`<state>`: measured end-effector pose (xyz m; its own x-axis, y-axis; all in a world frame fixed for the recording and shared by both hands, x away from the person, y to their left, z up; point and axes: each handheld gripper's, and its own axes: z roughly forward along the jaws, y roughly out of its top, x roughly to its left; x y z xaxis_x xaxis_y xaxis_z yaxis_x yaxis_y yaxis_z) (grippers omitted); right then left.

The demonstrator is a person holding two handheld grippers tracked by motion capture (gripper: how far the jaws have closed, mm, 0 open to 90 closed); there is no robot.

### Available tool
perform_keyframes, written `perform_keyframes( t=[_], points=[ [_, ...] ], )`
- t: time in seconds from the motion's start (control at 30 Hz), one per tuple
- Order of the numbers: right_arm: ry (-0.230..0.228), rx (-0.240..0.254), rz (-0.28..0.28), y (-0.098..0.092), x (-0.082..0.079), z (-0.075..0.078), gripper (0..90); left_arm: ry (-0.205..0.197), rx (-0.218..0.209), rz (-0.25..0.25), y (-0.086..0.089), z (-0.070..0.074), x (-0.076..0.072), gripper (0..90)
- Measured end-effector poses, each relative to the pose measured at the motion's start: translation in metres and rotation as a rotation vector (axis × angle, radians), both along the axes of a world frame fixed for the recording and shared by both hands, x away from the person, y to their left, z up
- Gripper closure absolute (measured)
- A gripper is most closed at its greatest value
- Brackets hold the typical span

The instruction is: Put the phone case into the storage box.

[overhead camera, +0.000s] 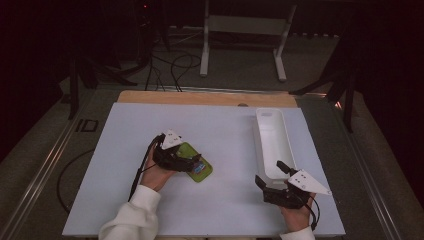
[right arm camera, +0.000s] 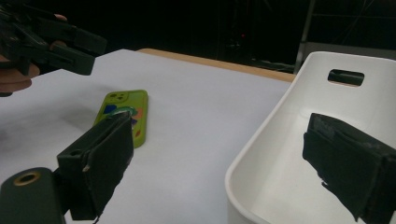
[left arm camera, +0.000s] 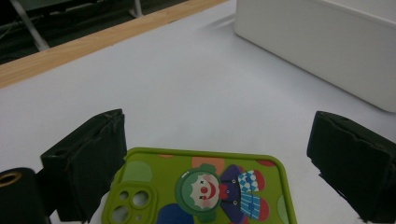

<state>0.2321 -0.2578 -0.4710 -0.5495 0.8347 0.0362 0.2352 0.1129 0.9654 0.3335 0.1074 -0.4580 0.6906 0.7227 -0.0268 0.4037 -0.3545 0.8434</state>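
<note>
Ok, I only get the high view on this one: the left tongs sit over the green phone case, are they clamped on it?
Observer: No. In the left gripper view the left tongs stand open around the phone case, with a clear gap at one pad.
Operator: Which face of it is up?
Observer: The back: the camera cutouts and a clown print show.
Operator: And the right tongs?
Observer: The right tongs are open and hold nothing, at the white bin's near end.
</note>
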Motion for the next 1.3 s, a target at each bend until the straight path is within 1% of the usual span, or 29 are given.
perform_keyframes(
  t=[0.07,0.1,0.27,0.3,0.4,0.53,0.63,0.77,0.8,0.9,1.03,1.07,1.1,1.3],
  points=[
    [0.000,0.000,0.000,0.000,0.000,0.000,8.6,0.001,0.006,0.001,-0.001,-0.001,0.001,7.2],
    [0.001,0.000,-0.001,0.000,0.000,0.000,8.6,-0.003,0.012,0.012,-0.002,-0.002,0.001,9.1],
    [-0.001,0.000,-0.001,0.000,0.000,0.000,8.6,-0.003,0.023,0.022,-0.006,-0.005,0.002,15.1],
    [0.000,0.000,-0.001,0.000,0.000,0.000,8.6,0.001,0.030,0.032,-0.009,-0.006,0.003,15.1],
    [0.000,0.000,-0.002,0.000,0.000,0.001,8.6,0.008,0.031,0.039,-0.012,-0.008,0.005,21.9],
    [-0.001,0.000,-0.003,0.000,0.000,0.001,8.6,0.011,0.027,0.029,-0.016,-0.010,0.006,36.4],
    [-0.002,0.000,-0.004,0.000,0.000,0.001,8.6,0.011,0.006,0.022,-0.018,-0.011,0.007,48.1],
    [-0.003,0.000,-0.005,0.000,0.000,0.001,8.6,0.027,-0.012,0.015,-0.021,-0.013,0.009,65.3],
    [-0.004,0.001,-0.005,0.000,0.000,0.001,8.6,0.033,-0.014,0.009,-0.022,-0.014,0.009,68.2],
    [-0.005,0.001,-0.004,-0.001,0.000,0.001,8.7,0.045,-0.005,-0.002,-0.023,-0.016,0.011,76.9],
    [-0.006,0.001,-0.005,-0.001,0.000,0.001,8.7,0.059,0.009,-0.003,-0.025,-0.019,0.013,88.2],
    [-0.006,0.001,-0.005,-0.001,0.000,0.001,8.7,0.059,0.009,-0.003,-0.025,-0.019,0.013,89.5],
    [-0.006,0.001,-0.006,-0.001,0.000,0.001,8.7,0.062,0.015,-0.004,-0.026,-0.021,0.014,89.5],
    [-0.008,0.000,-0.003,0.000,0.000,0.002,8.7,0.077,0.016,-0.009,-0.031,-0.024,0.017,90.0]
  ],
)
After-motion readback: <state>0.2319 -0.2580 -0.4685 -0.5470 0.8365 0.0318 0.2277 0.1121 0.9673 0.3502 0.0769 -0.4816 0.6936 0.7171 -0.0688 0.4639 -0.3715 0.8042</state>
